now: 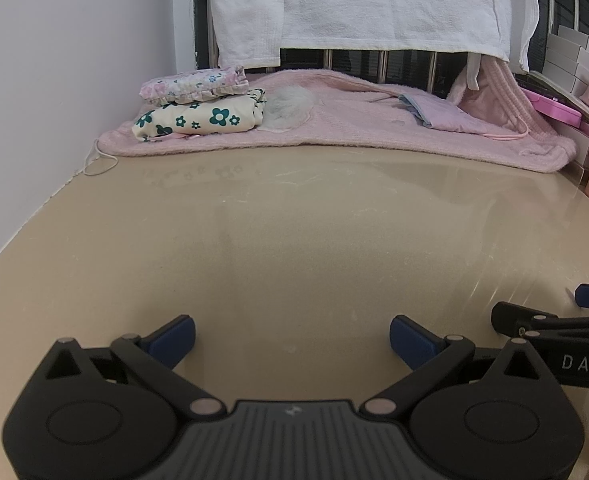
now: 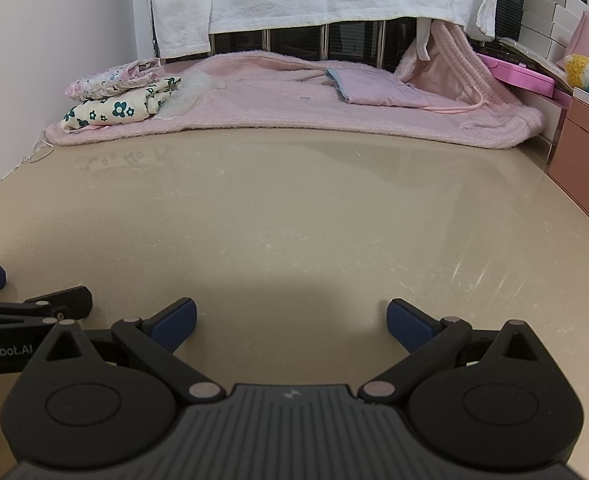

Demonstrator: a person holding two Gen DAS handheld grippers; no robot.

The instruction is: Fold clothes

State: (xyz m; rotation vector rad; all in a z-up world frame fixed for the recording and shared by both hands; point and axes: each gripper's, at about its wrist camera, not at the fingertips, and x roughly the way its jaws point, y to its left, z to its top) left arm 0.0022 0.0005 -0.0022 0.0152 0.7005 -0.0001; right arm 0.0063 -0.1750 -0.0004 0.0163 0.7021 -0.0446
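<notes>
Clothes sit at the far end of the bench [image 1: 294,240], well apart from both claws. Two look already folded, stacked at far left: a pink floral piece [image 1: 196,84] on top of a cream piece with green flowers [image 1: 202,118]. A lilac garment [image 1: 442,114] lies roughly flat at far right, and looks only loosely laid out. All rest on a big pink fleece spread [image 1: 334,128] along the back edge; it could be a blanket or a robe, can't tell. A grey-white fluffy tuft [image 1: 290,108] lies just beside the stack. A white towel [image 1: 358,4] hangs behind.

Left claw [image 1: 292,338] is spread wide, nothing between the pads, low over the bare bench. Right claw [image 2: 292,324] is the same: wide apart, empty, just beside the left one.

Judgement: no fold is started on the lilac piece, probably the next item. It looks thin, light and floppy, so it will sag and bunch if pinched mid-panel. Best to take it at two corners or along the hem edge, one claw each. The glossy bench looks slick, so cloth may slide when dragged. The fleece looks thicker and bulkier, needing a deeper pinch.
</notes>
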